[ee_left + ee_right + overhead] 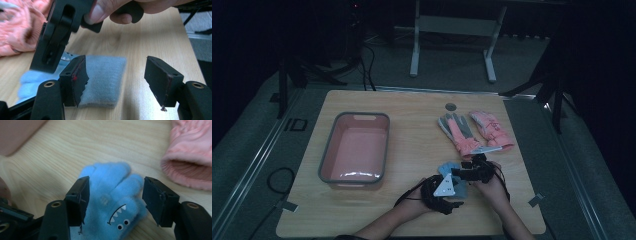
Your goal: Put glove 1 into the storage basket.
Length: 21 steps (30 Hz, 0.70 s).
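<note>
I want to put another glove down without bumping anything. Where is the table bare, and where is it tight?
The table is bare between the pink bin and the pink gloves, along the far edge, and at the near left corner below the bin. It is tight at near right, where both grippers work on the blue glove just below the pink gloves.

On the bench [412, 115], a tub [356, 148] sits toward the left edge. A pair of gloves [474, 131] lies side by side near the far right corner. A small glove [112, 202] lies near the front edge, between the tub and the right edge.
</note>
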Motion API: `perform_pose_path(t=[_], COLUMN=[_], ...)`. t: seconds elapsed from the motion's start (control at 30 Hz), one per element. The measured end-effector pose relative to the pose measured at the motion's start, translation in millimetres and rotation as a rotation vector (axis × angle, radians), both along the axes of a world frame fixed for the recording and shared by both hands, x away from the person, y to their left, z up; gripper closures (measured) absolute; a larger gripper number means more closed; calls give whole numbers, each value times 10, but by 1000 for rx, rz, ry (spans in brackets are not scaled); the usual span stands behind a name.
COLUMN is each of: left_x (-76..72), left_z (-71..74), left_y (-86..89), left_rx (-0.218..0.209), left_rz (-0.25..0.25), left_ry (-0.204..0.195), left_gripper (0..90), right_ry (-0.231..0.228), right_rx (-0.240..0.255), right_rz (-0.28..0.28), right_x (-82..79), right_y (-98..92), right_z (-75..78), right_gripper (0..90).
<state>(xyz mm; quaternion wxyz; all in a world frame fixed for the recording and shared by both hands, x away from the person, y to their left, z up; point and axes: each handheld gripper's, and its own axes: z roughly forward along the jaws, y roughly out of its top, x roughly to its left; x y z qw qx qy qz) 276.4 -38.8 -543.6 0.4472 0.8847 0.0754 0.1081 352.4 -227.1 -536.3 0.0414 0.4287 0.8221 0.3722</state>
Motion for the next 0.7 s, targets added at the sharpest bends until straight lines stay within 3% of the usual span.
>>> perform_pose_path(t=[0.07, 0.2, 0.4, 0.57, 0.63, 0.7], left_x=[3, -21, -42, -20, 7, 36], left_z=[-11, -67, -121, -127, -116, -101], left_y=[-6, -33, -73, -94, -85, -73], left_rx=[19, 113, 165, 173, 170, 145], left_rz=[-3, -12, 18, 60, 63, 77], left_ry=[-7, -60, -104, -109, -93, -52], left_gripper=[354, 419, 479, 600, 641, 695], right_ry=[-5, -20, -53, -66, -51, -22], right_rx=[-11, -53, -100, -111, -93, -64], right_rz=[-3, -2, 15, 45, 55, 65], right_x=[-7, -32, -59, -77, -75, -67], right_y=[18, 81, 141, 163, 158, 151], right_z=[-24, -95, -97, -93, -91, -96], right_gripper=[370, 352, 354, 506, 599, 701])
